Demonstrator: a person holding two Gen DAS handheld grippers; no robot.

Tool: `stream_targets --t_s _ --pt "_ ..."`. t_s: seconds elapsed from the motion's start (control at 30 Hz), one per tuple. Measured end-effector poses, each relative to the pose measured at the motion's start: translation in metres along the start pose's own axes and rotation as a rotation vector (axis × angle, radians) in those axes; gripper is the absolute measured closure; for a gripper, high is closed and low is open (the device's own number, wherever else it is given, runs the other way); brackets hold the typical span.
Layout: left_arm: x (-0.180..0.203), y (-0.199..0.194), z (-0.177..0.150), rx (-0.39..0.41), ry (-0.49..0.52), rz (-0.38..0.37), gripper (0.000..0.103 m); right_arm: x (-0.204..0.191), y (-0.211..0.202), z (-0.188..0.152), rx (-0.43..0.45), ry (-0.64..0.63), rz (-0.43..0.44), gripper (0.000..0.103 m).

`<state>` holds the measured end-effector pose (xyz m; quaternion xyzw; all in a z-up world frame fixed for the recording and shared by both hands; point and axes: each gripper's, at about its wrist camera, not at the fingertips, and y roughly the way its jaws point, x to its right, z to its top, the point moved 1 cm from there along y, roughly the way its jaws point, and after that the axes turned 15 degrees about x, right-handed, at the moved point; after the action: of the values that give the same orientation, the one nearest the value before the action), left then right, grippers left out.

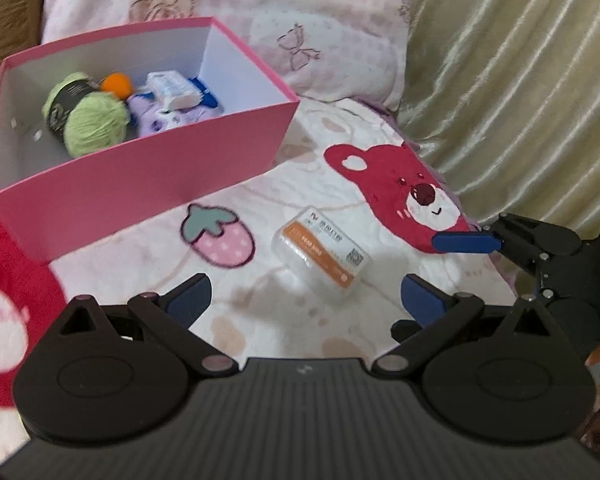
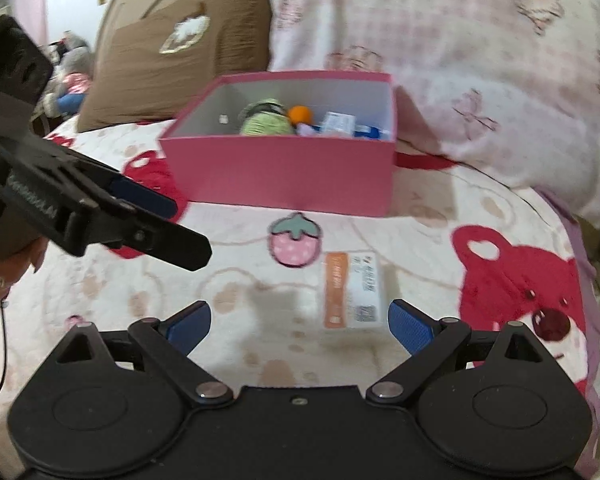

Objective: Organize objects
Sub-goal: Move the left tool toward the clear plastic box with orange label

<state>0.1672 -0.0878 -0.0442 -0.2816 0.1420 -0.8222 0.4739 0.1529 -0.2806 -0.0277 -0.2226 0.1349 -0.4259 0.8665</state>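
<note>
A small clear plastic case with an orange label lies flat on the bedspread. My left gripper is open just short of the case, nothing between its fingers. My right gripper is open too, and the case lies just ahead of its right finger. A pink cardboard box stands open behind the case. It holds green yarn, an orange ball, a purple item and a white packet. From the right, the right gripper's blue pad reaches in beside the case.
The bedspread carries red bear and strawberry prints. A floral pillow and a brown pillow stand behind the box. Shiny golden fabric rises at the right. My left gripper juts in from the left.
</note>
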Motion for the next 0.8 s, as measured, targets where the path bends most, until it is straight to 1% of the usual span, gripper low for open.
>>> stream_targets --t_s 0.07,0.23,0.3,0.43,0.47,0.53,0.57,0.63,0.77,0.8 --pt "0.0 0.013 -0.005 0.005 0.016 -0.006 0.001 0.005 0.005 -0.009 0.008 0.007 -0.037 0.006" --pt "-0.003 0.041 -0.016 0.029 0.036 -0.016 0.001 0.016 0.019 -0.029 0.023 0.065 -0.092 0.007" --pt "-0.005 0.053 -0.02 0.03 0.03 -0.015 0.001 0.015 0.024 -0.037 0.04 0.048 -0.114 0.008" --pt "-0.006 0.077 -0.026 0.048 0.012 -0.056 0.001 0.009 0.036 -0.05 0.06 0.009 -0.155 0.011" --pt "-0.007 0.082 -0.028 0.045 0.004 -0.055 0.001 0.008 0.039 -0.053 0.06 0.004 -0.164 0.012" --pt "-0.002 0.097 -0.031 0.005 0.036 -0.006 0.003 0.006 0.043 -0.057 0.061 -0.008 -0.178 0.014" --pt "0.001 0.102 -0.032 -0.001 0.054 0.003 0.003 0.004 0.044 -0.059 0.063 -0.016 -0.185 0.014" --pt "0.005 0.106 -0.033 0.007 0.061 -0.023 0.003 0.002 0.045 -0.061 0.065 -0.032 -0.196 0.015" --pt "0.008 0.115 -0.033 0.023 0.074 -0.034 0.004 0.001 0.047 -0.064 0.058 -0.034 -0.198 0.018" --pt "0.008 0.117 -0.032 0.032 0.078 -0.046 0.004 0.001 0.047 -0.064 0.053 -0.029 -0.198 0.021"
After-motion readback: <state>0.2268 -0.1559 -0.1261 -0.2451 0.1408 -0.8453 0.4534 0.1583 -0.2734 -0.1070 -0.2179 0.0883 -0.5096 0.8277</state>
